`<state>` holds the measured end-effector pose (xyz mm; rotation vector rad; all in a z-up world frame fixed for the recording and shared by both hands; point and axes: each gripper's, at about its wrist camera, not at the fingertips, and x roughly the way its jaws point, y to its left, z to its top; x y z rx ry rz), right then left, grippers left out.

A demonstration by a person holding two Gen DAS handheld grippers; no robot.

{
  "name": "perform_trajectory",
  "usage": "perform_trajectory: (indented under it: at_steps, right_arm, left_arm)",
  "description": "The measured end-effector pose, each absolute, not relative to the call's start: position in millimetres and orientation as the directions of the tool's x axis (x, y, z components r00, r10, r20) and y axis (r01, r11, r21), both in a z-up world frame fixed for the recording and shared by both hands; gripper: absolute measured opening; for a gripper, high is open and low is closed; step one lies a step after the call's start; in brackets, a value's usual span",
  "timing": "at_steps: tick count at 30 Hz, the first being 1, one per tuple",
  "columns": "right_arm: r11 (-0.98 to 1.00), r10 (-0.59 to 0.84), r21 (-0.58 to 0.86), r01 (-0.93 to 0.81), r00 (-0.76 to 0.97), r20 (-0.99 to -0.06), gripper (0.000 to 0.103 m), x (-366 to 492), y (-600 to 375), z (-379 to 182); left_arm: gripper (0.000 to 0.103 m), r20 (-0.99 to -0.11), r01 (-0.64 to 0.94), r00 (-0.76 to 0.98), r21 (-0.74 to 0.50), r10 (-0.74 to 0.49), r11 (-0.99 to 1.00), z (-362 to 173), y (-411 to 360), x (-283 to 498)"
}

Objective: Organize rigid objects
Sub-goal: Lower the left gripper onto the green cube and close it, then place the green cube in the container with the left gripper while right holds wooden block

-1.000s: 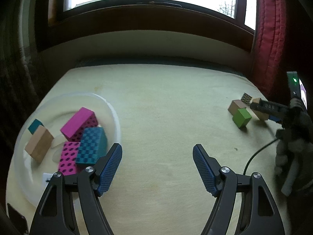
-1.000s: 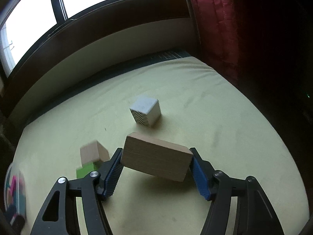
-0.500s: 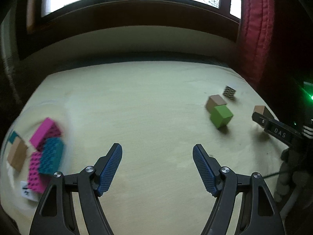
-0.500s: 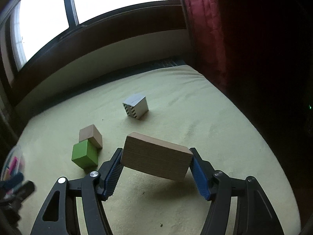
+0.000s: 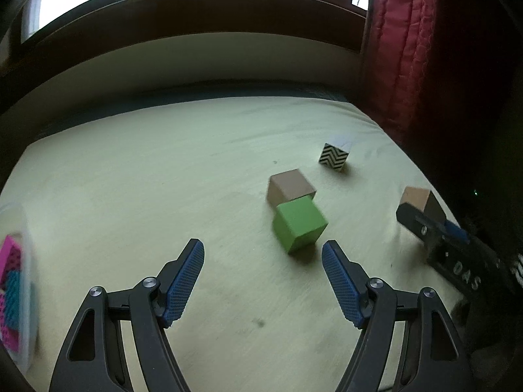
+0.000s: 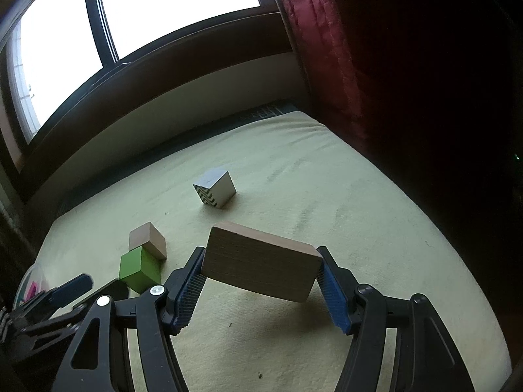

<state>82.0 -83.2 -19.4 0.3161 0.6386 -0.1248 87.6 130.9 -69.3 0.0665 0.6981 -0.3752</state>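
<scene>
Daylight enters through the window (image 6: 163,16), blown out to plain white in both views. The room is dim, and the curtain (image 5: 408,65) fades into near black at the right. Blocks cast soft shadows on the bed (image 5: 163,179). Fisheye bending curves the edges; the bowl (image 5: 23,277) is smeared.

Your right gripper (image 6: 261,281) presses blue, cross-hatched rubbery pads against a matt, raw wooden block (image 6: 261,261) with visible grain. Left of it, the green cube (image 6: 139,269) looks smoothly painted; beneath, the pale bed sheet (image 6: 359,196) is soft, matt cloth.
</scene>
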Motion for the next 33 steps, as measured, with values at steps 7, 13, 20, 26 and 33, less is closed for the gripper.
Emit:
perform_trajectory:
  at_steps: [7, 13, 20, 26, 33]
  right_arm:
    - [0.940, -0.016, 0.261, 0.219, 0.794, -0.608, 0.069, 84.8, -85.1, -21.0]
    - [0.942, -0.015, 0.256, 0.215, 0.792, -0.610, 0.069, 85.8, -84.3, -21.4]
    - [0.944, -0.014, 0.253, 0.211, 0.793, -0.609, 0.069, 85.2, -82.0, -22.2]
    - [0.945, -0.013, 0.253, 0.209, 0.793, -0.610, 0.069, 85.9, -80.7, -23.9]
    - [0.944, -0.014, 0.254, 0.212, 0.793, -0.609, 0.069, 85.3, -79.5, -24.5]
  left_arm:
    - [0.062, -0.640, 0.381, 0.696, -0.055, -0.326, 0.923, -73.8, 109.3, 104.7]
    - [0.045, -0.653, 0.394, 0.671, -0.086, -0.351, 0.915, -80.0, 102.0, 117.5]
    - [0.040, -0.635, 0.406, 0.671, -0.118, -0.384, 0.906, -83.8, 104.9, 119.0]
    - [0.040, -0.624, 0.392, 0.682, -0.128, -0.381, 0.911, -84.6, 112.1, 115.0]
    - [0.040, -0.605, 0.354, 0.721, -0.097, -0.338, 0.930, -78.6, 123.8, 104.9]
